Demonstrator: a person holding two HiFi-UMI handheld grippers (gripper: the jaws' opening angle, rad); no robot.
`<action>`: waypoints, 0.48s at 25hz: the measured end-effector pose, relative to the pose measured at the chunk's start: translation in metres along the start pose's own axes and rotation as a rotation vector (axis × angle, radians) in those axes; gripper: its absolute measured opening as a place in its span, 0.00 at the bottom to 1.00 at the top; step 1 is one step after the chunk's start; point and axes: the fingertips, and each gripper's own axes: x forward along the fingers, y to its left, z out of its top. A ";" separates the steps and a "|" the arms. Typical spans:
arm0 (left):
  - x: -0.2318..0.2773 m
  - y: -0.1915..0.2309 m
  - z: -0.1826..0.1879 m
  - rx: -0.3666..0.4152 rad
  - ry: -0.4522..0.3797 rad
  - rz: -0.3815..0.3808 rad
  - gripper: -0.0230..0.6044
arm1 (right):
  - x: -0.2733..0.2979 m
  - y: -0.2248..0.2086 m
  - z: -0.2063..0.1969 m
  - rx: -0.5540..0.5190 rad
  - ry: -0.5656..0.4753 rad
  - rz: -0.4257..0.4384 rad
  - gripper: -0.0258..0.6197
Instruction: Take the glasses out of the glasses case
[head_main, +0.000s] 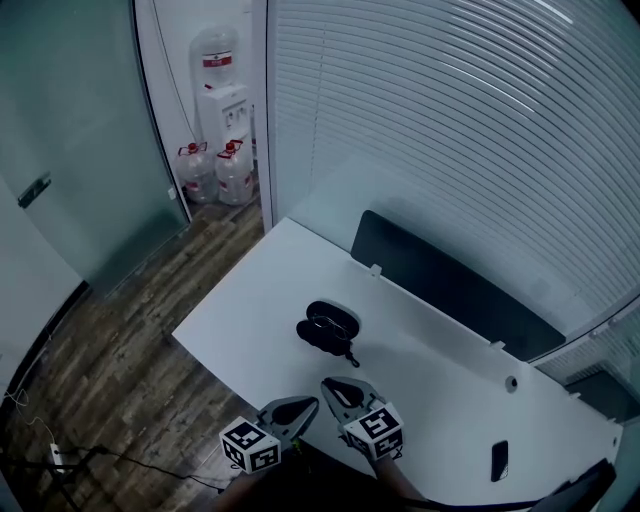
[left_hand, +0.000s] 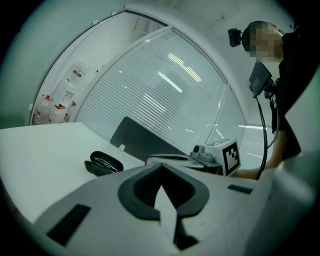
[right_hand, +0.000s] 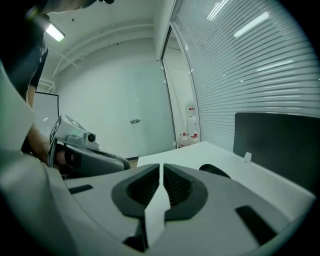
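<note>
An open black glasses case (head_main: 328, 328) lies near the middle of the white table (head_main: 250, 300). In the left gripper view the glasses (left_hand: 104, 162) show inside the case (left_hand: 95, 167). Both grippers hover over the table's near edge, well short of the case. My left gripper (head_main: 308, 403) has its jaws together with nothing between them, as its own view (left_hand: 161, 172) shows. My right gripper (head_main: 332, 384) beside it is also shut and empty (right_hand: 161, 167). In the right gripper view only the top of the case (right_hand: 215, 170) rises past the jaw body.
A dark partition panel (head_main: 450, 290) runs along the table's far edge. A black phone (head_main: 499, 460) lies near the right front corner. A water dispenser (head_main: 222, 100) and spare bottles (head_main: 212, 172) stand on the wooden floor beyond the table.
</note>
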 end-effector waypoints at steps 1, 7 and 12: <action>0.001 0.002 0.002 0.005 0.004 -0.008 0.05 | 0.003 -0.003 0.001 -0.006 0.001 -0.010 0.07; 0.015 0.017 0.009 0.008 0.015 -0.029 0.05 | 0.018 -0.023 0.005 -0.014 0.015 -0.043 0.07; 0.026 0.027 0.013 -0.006 0.005 -0.021 0.05 | 0.026 -0.035 0.008 -0.021 0.028 -0.049 0.07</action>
